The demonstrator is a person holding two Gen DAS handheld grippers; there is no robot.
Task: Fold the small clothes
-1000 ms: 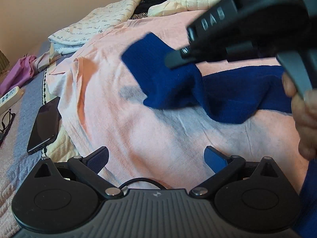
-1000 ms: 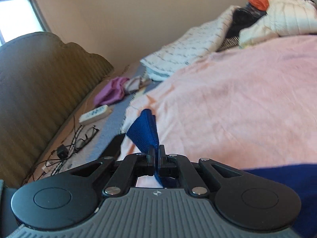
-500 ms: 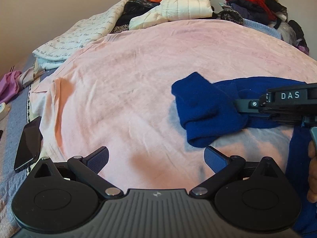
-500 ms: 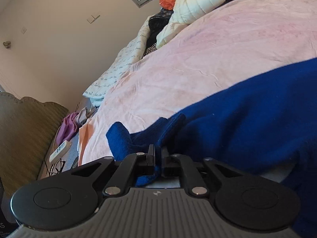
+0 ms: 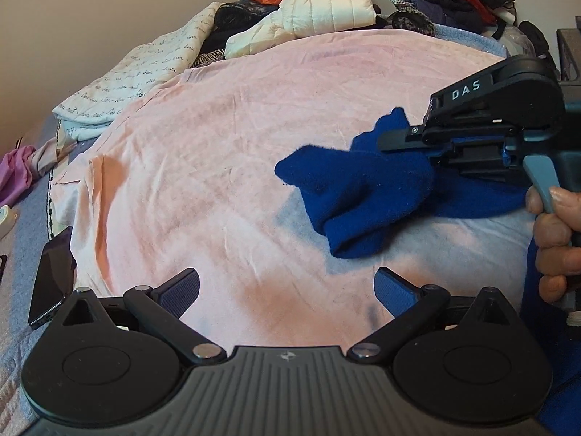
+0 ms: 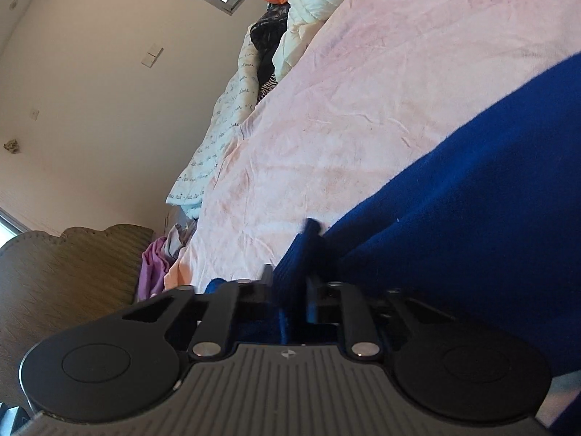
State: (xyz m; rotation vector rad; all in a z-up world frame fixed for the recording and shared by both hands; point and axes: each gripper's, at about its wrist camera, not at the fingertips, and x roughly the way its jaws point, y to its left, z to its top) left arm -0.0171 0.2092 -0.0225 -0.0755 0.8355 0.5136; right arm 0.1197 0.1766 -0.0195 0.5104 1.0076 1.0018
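On pink sheet point(image 5: 225, 152) | right claw point(image 6: 288, 285) pinching blue garment point(image 5: 363, 196) edge | left claw point(image 5: 287, 285) spread wide, holding nothing

Bed point(image 5: 21, 254) is carrying a pink sheet point(image 5: 225, 167) with the blue garment point(image 5: 363, 196) lying on it. Clothes pile point(image 5: 326, 11) is sitting at the far end, black phone point(image 5: 49, 290) and what's probably a purple cloth point(image 5: 14, 174) lying left.

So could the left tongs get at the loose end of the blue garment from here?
Probably yes: the left tongs are open, and only bare pink sheet lies between them and the blue garment; the right tongs grip it farther back.
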